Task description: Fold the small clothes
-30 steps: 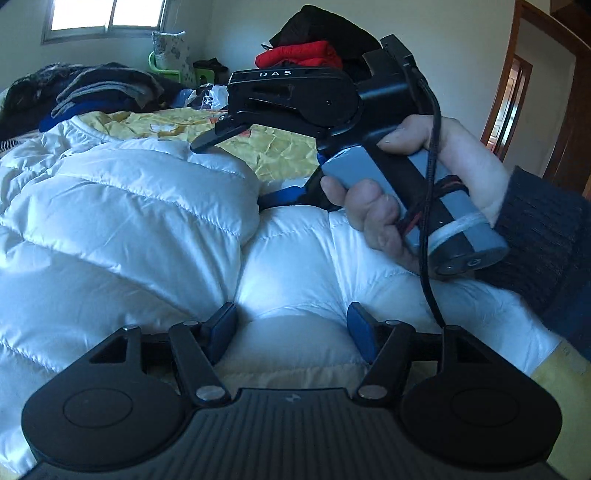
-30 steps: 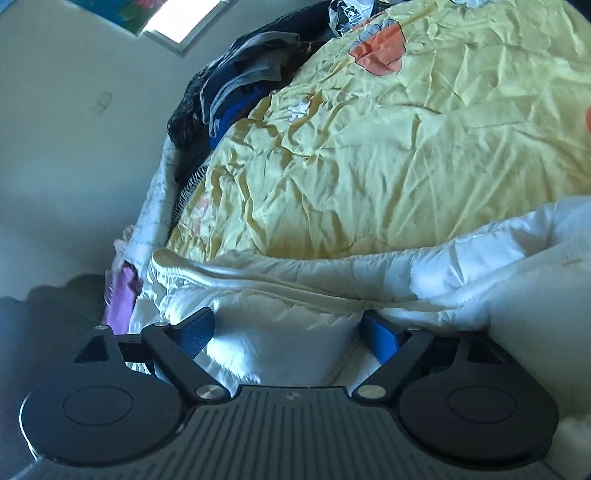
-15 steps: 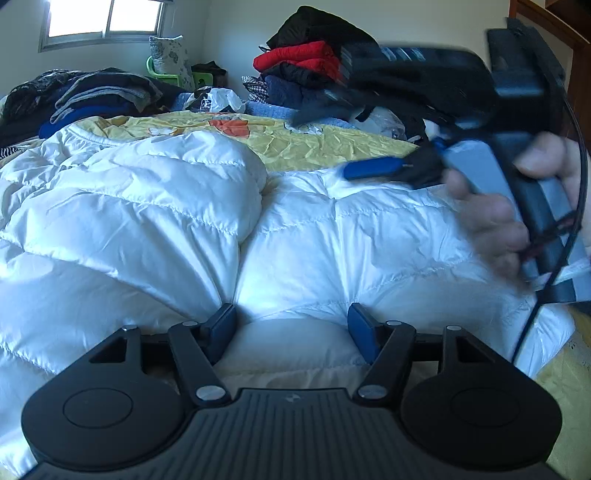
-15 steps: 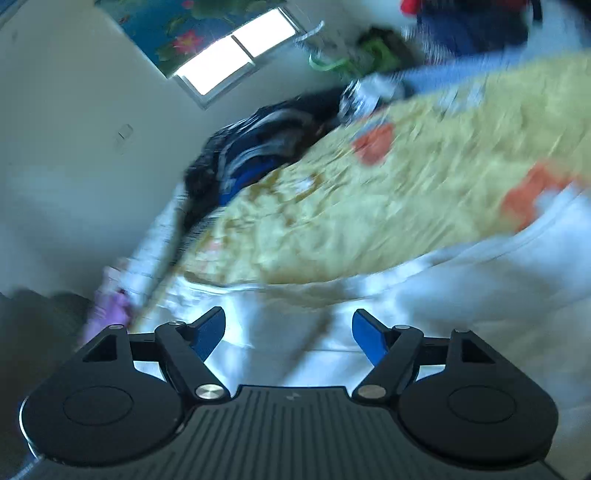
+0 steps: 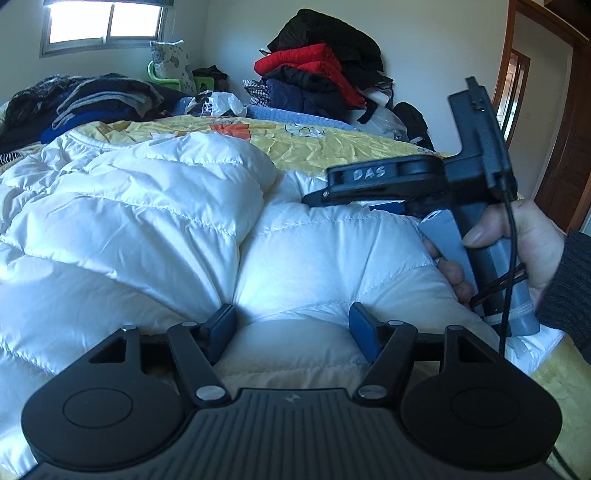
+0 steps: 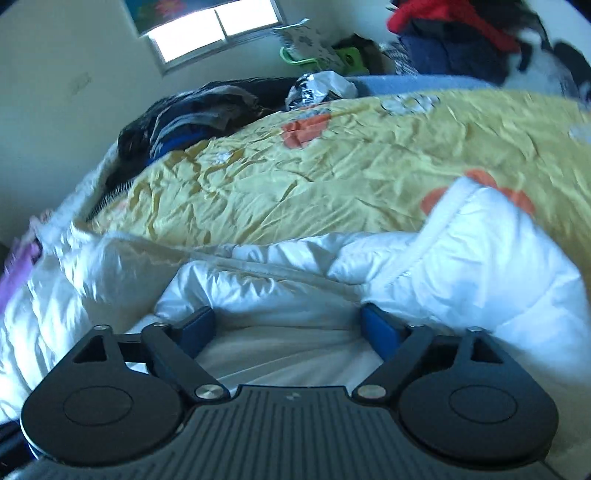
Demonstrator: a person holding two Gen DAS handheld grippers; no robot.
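Item 1, white puffer jacket (image 5: 155, 229): quilted, glossy, spread over the near part of the bed, reaching its near edge. A thick fold of it is heaped up on the left side in the left wrist view; a flatter panel lies to the right of that fold. In the right wrist view the jacket (image 6: 461, 266) fills the foreground, with a ribbed hem or cuff rising at the right.

Item 2, left claw (image 5: 291, 325): fingers spread wide, blue pads (image 5: 221, 325) resting against the jacket's near edge, a bulge of white fabric between them, not pinched.

Item 3, right claw (image 6: 288, 328): fingers spread wide, pads pressed into the jacket, fabric lying loose between them. From the left wrist view the same claw (image 5: 332, 195) appears side-on above the jacket's right panel, body marked "DAS"; its fingertips are not clear from there.

Item 4, right hand (image 5: 517, 243): wrapped round the grey handle, dark knitted sleeve at the wrist, a black cable running down past it.

Item 5, yellow bedspread (image 6: 332, 162): crumpled, with orange and white prints, covering the bed beyond the jacket.

Item 6, dark clothes pile (image 5: 92, 103): at the far left corner of the bed.

Item 7, stacked garments (image 5: 317, 81): black, red and navy, against the far wall.

Item 8, window (image 5: 103, 22): bright, upper left.
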